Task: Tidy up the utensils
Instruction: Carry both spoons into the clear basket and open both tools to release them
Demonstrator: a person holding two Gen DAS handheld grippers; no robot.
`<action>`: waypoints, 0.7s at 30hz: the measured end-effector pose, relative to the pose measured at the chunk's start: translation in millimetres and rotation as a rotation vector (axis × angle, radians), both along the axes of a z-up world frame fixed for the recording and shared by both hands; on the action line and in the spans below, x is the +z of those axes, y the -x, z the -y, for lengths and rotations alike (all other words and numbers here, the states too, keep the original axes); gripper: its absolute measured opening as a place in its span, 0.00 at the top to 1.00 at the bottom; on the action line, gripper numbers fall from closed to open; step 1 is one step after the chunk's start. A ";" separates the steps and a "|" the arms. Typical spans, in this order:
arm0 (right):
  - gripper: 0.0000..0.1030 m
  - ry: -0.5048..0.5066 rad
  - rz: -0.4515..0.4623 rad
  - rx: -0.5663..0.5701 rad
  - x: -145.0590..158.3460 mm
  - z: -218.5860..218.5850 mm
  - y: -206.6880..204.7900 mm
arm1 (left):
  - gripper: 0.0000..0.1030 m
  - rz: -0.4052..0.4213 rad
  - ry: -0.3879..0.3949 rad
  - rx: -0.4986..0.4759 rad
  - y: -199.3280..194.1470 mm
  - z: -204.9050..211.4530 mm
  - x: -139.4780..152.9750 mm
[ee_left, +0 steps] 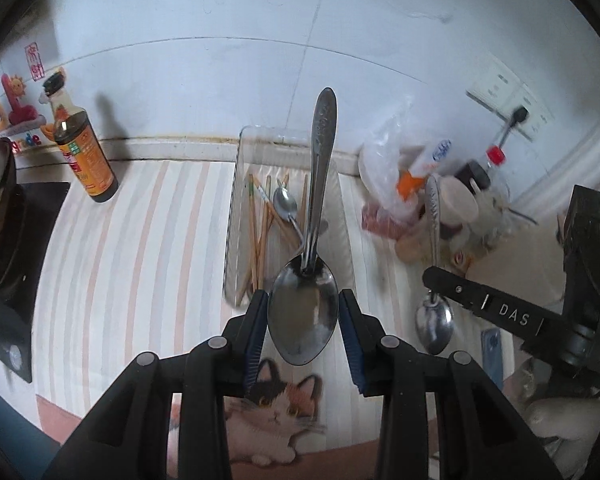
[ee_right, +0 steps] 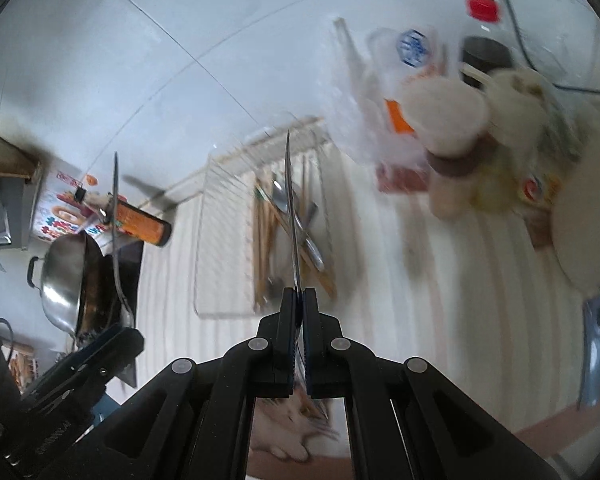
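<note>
My left gripper is shut on the bowl of a steel spoon, handle pointing up and away, above the near end of a clear tray. The tray holds several wooden chopsticks and a smaller spoon. My right gripper is shut on a second steel spoon, seen edge-on, above the tray. In the left wrist view the right gripper shows at the right with that spoon hanging bowl down. In the right wrist view the left gripper and its spoon show at the left.
A sauce bottle stands at the back left by a wok on a black hob. Bags, jars and bottles crowd the back right. A blue phone lies at the right. The striped mat has a cat picture near its front edge.
</note>
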State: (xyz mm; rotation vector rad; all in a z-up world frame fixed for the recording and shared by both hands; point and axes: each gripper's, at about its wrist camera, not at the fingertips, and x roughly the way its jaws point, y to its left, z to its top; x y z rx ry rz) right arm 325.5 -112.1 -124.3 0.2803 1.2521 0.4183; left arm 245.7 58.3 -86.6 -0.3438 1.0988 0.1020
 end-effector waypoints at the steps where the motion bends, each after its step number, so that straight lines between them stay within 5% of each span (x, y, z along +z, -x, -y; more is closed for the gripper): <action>1: 0.97 -0.005 -0.007 0.003 -1.7 -5.8 -9.7 | 0.69 -0.007 0.015 0.012 -8.5 -5.8 -2.7; 10: 0.97 -0.036 -0.100 -0.002 -41.6 -38.0 -75.2 | 0.69 -0.109 0.097 0.051 -66.7 -34.2 -44.4; 21: 0.97 0.006 -0.153 0.023 -81.9 -52.1 -97.5 | 0.69 -0.181 0.109 0.053 -88.1 -34.7 -74.9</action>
